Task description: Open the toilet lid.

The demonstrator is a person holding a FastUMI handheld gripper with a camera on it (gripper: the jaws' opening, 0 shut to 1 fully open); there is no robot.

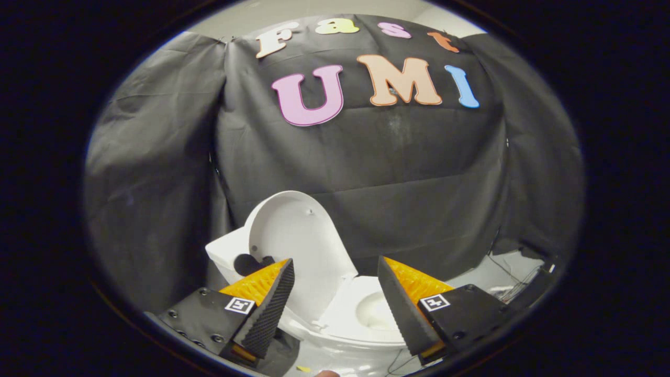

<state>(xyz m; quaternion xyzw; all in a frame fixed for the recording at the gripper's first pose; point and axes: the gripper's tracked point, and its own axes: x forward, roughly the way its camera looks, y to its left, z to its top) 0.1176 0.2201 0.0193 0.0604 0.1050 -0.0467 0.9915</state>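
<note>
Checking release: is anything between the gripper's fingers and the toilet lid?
No. In the gripper view the open gripper holds nothing; the raised toilet lid stands just beyond.

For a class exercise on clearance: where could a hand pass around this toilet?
Free: the wide gap between the hand-held gripper fingers, above the toilet seat; also floor beside the seat. Crowded: the raised toilet lid sits close behind one finger, and cables line the wall.

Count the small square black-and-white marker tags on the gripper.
2. One marker tag sits on the left finger's base, beside the raised toilet lid; the other on the right finger's base. The gripper is open. Others may be hidden.
</note>
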